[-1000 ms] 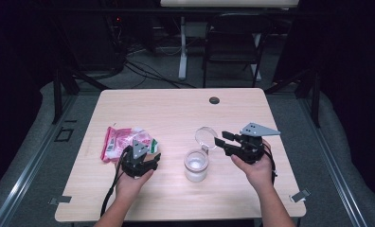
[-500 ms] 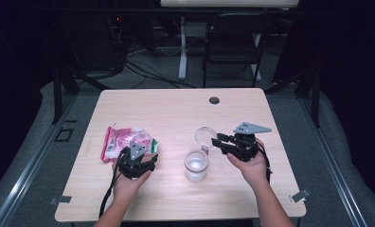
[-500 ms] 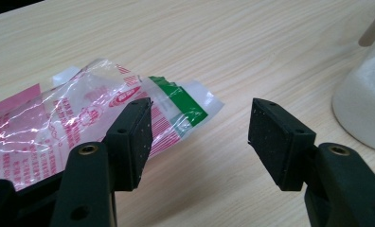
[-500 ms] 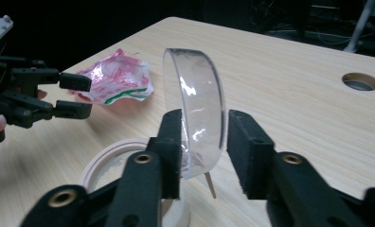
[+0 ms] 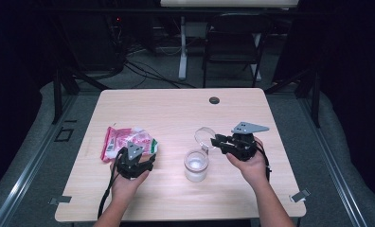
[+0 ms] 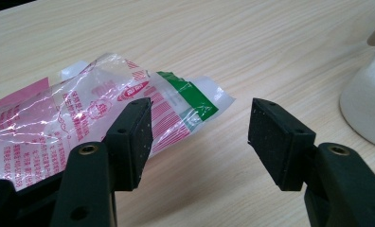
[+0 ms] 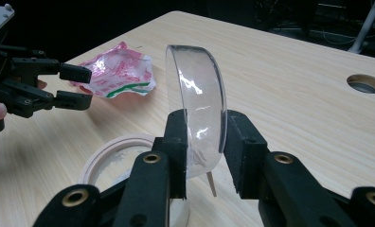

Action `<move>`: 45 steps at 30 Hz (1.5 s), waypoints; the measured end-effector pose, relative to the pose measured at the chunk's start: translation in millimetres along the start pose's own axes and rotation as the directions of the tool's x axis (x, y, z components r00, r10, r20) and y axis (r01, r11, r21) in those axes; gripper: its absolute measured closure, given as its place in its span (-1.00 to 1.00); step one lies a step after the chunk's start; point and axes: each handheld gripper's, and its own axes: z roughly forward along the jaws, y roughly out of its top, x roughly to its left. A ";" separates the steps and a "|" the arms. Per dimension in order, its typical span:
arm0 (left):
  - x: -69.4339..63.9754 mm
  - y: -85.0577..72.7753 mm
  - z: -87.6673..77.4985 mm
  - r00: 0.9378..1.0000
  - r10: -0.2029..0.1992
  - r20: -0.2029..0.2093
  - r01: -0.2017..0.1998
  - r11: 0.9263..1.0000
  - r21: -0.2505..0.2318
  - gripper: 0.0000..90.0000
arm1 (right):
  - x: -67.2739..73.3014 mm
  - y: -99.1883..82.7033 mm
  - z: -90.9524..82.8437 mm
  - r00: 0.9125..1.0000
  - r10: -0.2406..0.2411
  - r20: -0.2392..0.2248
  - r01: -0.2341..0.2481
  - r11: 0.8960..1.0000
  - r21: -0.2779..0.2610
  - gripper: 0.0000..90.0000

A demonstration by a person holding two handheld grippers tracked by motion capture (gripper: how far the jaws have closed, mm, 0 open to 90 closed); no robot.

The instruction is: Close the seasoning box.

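From the high view, a light wooden worktop (image 5: 176, 113) carries a pink and white plastic packet (image 5: 124, 141) at its left and an open jar of white powder (image 5: 196, 164) near the middle. The left claw (image 5: 145, 163) sits just beside the packet's right end, held in the person's left hand (image 5: 124, 187). The right claw (image 5: 216, 141), in the right hand (image 5: 252, 165), points left and holds a clear round lid (image 5: 205, 137) just behind the jar and above the worktop.

In the left gripper view, the left claw (image 6: 200, 137) stands open with nothing between its pads, only bare worktop (image 6: 233, 42). The packet (image 6: 81, 123), crinkled, printed in red with a green strip at its end, lies on the wood behind the left jaw. The jar's white side (image 6: 370, 104) shows at the right edge.

In the right gripper view, the right claw (image 7: 204, 156) has just been closing and now grips the clear lid (image 7: 197, 104), which stands on edge between the pads. Below it lies the jar's open mouth (image 7: 114, 158) with white powder inside. Farther off, the left claw (image 7: 84, 87) stays open in front of the packet (image 7: 117, 71).
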 end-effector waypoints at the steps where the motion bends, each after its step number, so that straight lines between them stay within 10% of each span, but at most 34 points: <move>1: 0.1 0.2 0.0 1.000 0.002 0.000 -0.002 1.000 0.000 -0.09 | 0.4 0.0 -0.1 1.000 -0.004 0.002 0.004 1.000 0.000 0.58; 35: -2.7 5.4 3.6 1.000 0.010 0.018 -0.010 1.000 -0.017 -0.09 | 29.4 -3.4 5.3 0.994 -0.109 -0.017 0.109 0.994 0.019 0.30; 45: -6.2 8.0 5.9 0.999 0.024 0.028 -0.023 1.000 -0.019 -0.09 | 46.0 -8.0 11.2 0.978 -0.211 -0.004 0.211 0.977 0.026 0.12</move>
